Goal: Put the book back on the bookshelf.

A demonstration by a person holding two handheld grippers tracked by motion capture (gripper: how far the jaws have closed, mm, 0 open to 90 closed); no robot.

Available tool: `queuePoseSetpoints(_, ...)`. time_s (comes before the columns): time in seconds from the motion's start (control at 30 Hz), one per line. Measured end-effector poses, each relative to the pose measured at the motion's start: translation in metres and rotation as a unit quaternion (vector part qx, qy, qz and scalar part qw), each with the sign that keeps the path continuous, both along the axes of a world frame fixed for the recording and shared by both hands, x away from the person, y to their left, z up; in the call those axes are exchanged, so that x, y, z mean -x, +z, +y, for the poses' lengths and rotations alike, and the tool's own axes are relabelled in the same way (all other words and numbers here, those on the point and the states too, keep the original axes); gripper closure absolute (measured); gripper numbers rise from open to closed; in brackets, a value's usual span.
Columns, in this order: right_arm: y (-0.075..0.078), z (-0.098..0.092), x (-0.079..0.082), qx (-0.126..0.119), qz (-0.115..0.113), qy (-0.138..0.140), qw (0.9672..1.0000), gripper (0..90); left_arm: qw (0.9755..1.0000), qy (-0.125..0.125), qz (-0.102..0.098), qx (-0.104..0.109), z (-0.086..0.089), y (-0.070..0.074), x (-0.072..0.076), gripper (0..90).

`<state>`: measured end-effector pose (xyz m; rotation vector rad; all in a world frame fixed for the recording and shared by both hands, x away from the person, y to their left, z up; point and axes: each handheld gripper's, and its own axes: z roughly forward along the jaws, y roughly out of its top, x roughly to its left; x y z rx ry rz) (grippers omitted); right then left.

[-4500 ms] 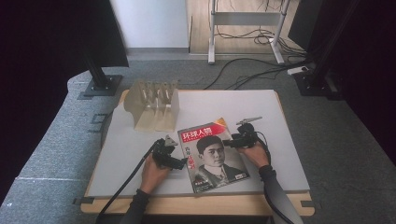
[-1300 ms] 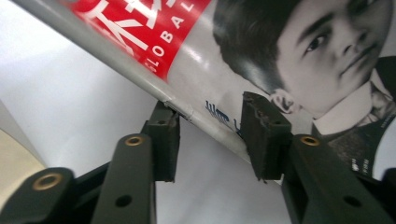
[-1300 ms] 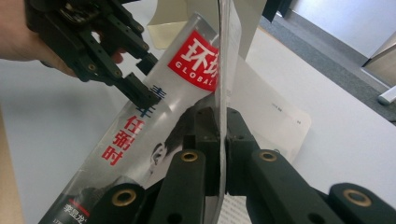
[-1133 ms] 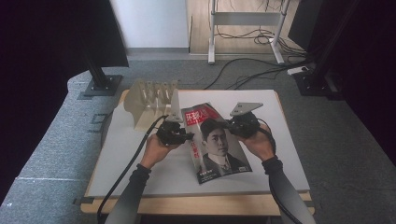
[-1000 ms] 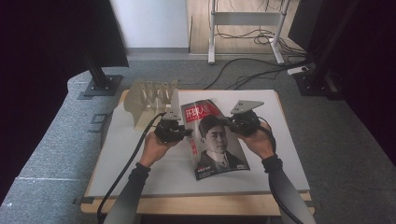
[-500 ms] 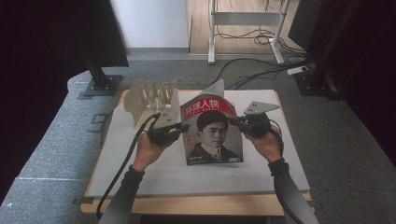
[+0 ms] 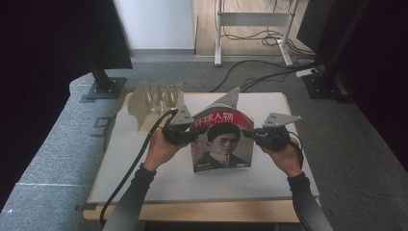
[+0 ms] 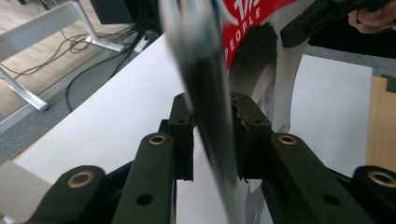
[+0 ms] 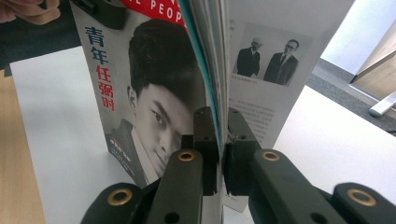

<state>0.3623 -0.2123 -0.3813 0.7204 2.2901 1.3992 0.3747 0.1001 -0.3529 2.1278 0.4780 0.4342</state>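
A magazine (image 7: 222, 142) with a red title band and a portrait cover stands upright on its lower edge in the middle of the white mat (image 7: 159, 178). My left gripper (image 7: 191, 135) is shut on its left edge and my right gripper (image 7: 251, 136) on its right edge. In the left gripper view the magazine's edge (image 8: 205, 79) runs up between the two black jaws of that gripper (image 8: 212, 119). The right gripper view has the pages (image 9: 154, 98) pinched by my right gripper (image 9: 219, 135), with an inner page fanning out to the right.
A pale slotted rack (image 7: 154, 98) stands at the table's back left corner, just behind my left hand. The wooden table edge (image 7: 192, 211) frames the mat. Beyond the table are black stand bases (image 7: 103, 89), floor cables (image 7: 260, 72) and a white desk frame.
The magazine went from lying flat near the front to standing upright farther back. Both grippers rose and moved away from the person while holding its two sides.
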Motion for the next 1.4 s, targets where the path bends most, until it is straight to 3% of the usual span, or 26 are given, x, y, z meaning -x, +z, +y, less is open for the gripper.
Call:
queuePoseSetpoints(0.07,0.0,-0.001,0.0,0.0,0.001,0.003,1.0,83.7,0.9999,0.0,0.003,-0.012,-0.003,0.0,-0.002,73.5)
queuePoseSetpoints(0.17,-0.001,-0.002,0.0,0.002,0.005,0.002,1.0,81.9,0.9997,-0.009,0.021,-0.006,-0.001,0.001,-0.004,83.5)
queuePoseSetpoints(0.27,-0.004,-0.005,-0.003,0.004,0.011,-0.015,0.9998,77.1,0.9987,-0.019,0.047,0.003,0.003,0.002,-0.009,86.5)
queuePoseSetpoints(0.67,-0.038,-0.023,-0.009,0.025,0.041,-0.085,0.9952,49.4,0.999,0.009,0.044,0.004,0.023,0.012,-0.012,87.0)
queuePoseSetpoints(1.03,-0.076,-0.027,-0.011,0.049,0.065,-0.113,0.9903,23.1,0.998,0.037,0.048,0.02,0.056,0.026,-0.008,87.0)
queuePoseSetpoints(1.27,-0.099,-0.027,-0.009,0.058,0.077,-0.124,0.9875,13.7,0.9961,0.064,0.055,0.027,0.08,0.029,-0.004,87.1)
queuePoseSetpoints(1.4,-0.11,-0.025,-0.007,0.058,0.078,-0.138,0.9856,12.7,0.9948,0.082,0.053,0.031,0.095,0.032,-0.001,87.1)
